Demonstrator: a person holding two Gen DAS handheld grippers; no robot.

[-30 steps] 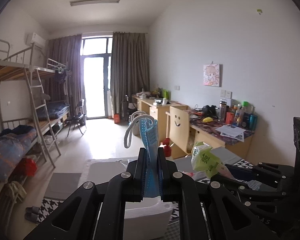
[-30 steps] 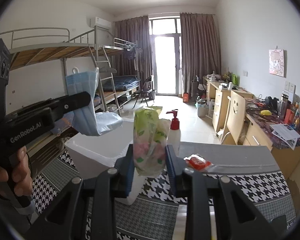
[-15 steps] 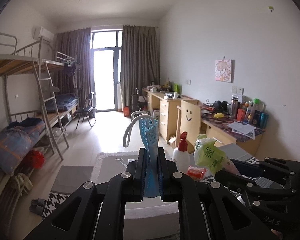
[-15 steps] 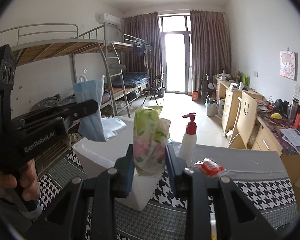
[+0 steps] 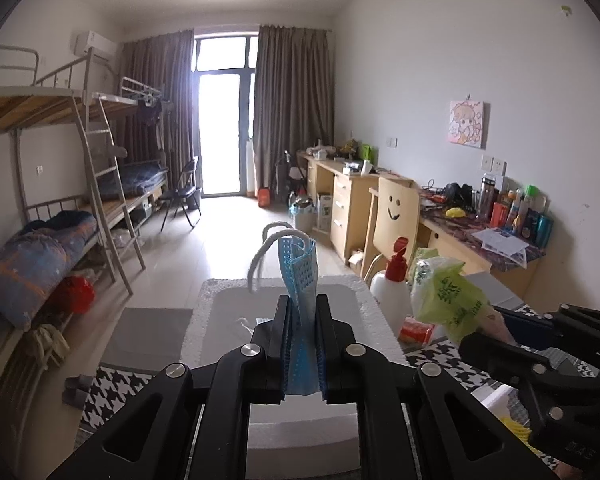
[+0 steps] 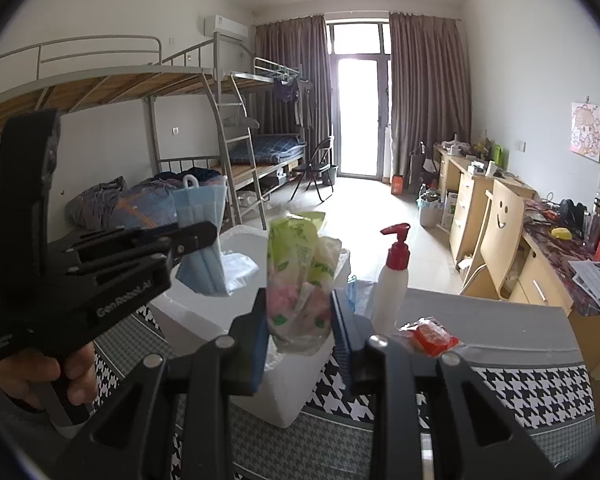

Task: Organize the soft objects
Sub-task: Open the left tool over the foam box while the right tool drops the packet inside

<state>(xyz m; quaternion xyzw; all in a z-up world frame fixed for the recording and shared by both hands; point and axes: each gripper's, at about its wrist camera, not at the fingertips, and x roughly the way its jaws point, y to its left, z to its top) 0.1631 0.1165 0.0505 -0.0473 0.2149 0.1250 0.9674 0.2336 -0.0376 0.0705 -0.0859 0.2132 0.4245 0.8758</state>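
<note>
Both hand-held grippers have moved closer over the white foam box (image 5: 204, 312) since a second ago, and from the left wrist the left hand-held gripper (image 5: 302, 316) is clenched on a blue face mask (image 5: 300, 276) above the box, where something white lies, with the pump bottle (image 5: 392, 284) at right. From the right wrist, the right hand-held gripper (image 6: 300, 316) grips a green tissue pack (image 6: 300, 276) above the box's near corner (image 6: 292, 400), and a red packet (image 6: 430, 334) lies on the houndstooth desk (image 6: 532, 392).

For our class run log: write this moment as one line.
left gripper: shut on face mask | right gripper: shut on tissue pack | both above foam box
</note>
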